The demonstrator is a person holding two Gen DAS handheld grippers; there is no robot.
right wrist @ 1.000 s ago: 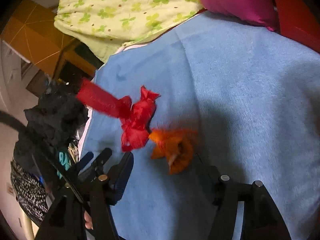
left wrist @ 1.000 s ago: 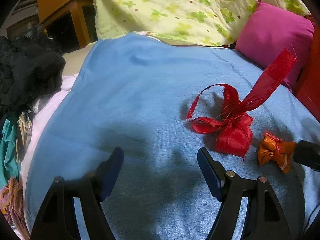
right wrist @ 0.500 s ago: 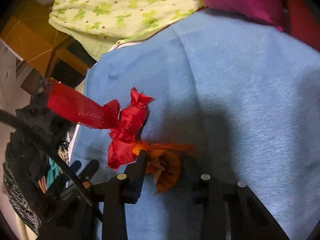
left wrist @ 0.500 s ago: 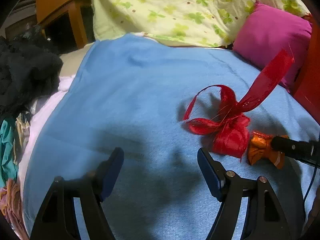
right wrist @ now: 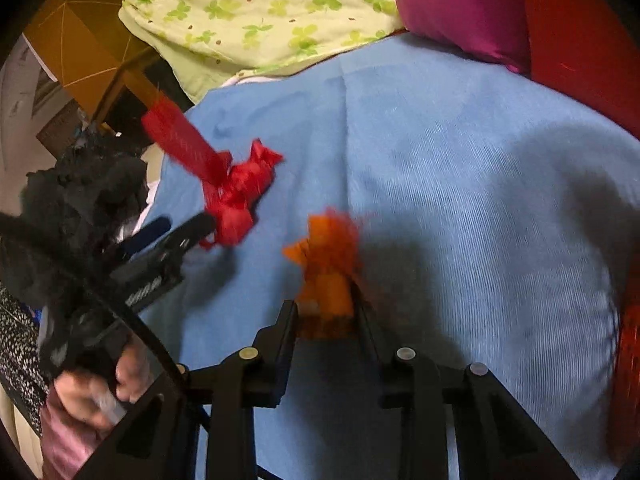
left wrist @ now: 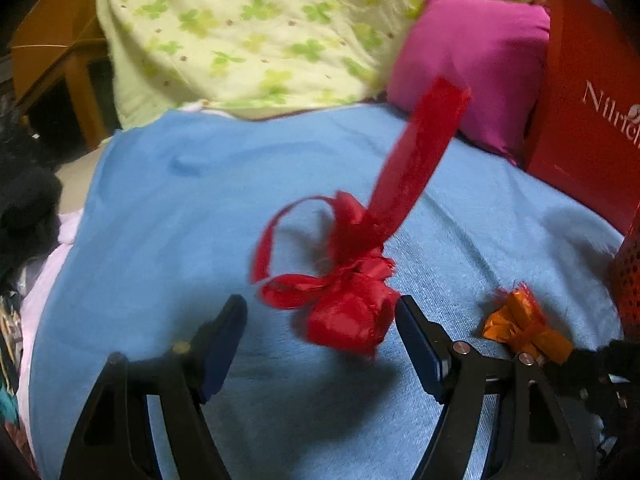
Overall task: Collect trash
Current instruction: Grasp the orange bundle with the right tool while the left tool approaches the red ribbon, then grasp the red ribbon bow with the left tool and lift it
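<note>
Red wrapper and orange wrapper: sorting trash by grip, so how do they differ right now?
The red wrapper is larger, with a long ribbon tail sticking up; the orange wrapper is smaller, with short frayed ends. The red one lies free between the open left tongs; the orange one is clamped in the right tongs. Both are shiny and crumpled, over the blue blanket.

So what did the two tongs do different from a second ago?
The right tongs closed on the orange wrapper; a second ago they were wide open with it lying between them. The left tongs moved forward to the red ribbon bundle, which now sits between their open tips, not yet gripped. The bundle stays on the blue blanket.
</note>
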